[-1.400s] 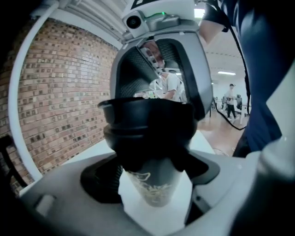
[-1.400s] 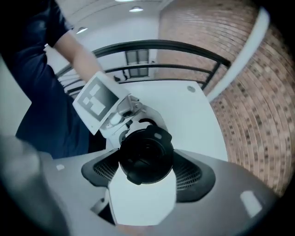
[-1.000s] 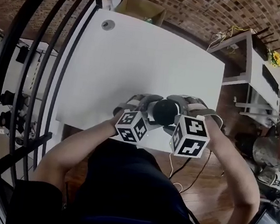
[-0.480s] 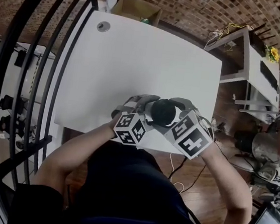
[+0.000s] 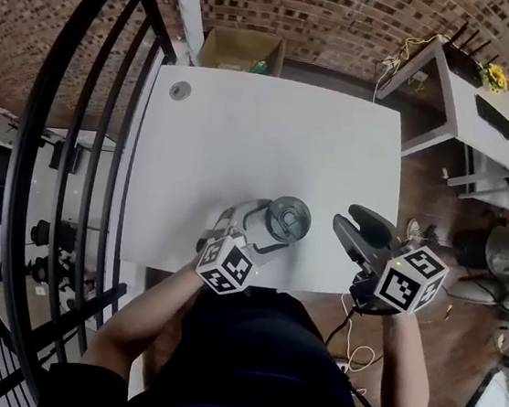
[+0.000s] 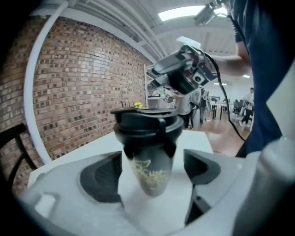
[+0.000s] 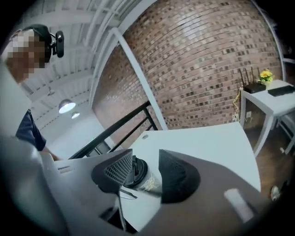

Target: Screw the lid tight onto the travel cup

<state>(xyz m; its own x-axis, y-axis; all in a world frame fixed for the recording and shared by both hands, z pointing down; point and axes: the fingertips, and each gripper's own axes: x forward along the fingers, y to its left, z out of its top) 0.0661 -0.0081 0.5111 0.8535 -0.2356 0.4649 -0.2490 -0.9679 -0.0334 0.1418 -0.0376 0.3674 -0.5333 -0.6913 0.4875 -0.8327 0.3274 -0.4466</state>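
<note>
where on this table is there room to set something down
The whole far half of the table is bare, from the grommet across to the right edge. Crowded along the near edge: the left gripper clamps the travel cup, and the right gripper, jaws empty and just closing, hovers beside it.

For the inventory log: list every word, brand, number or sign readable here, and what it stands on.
Nothing legible anywhere.
travel cup: pale gold print, a scribbled figure, no letters readable.
left marker cube: black-and-white square codes, no words.
right marker cube, on the right gripper, whose empty jaws have just been closing: the same codes.
sticker on that gripper's body: too blurred to read.
</note>
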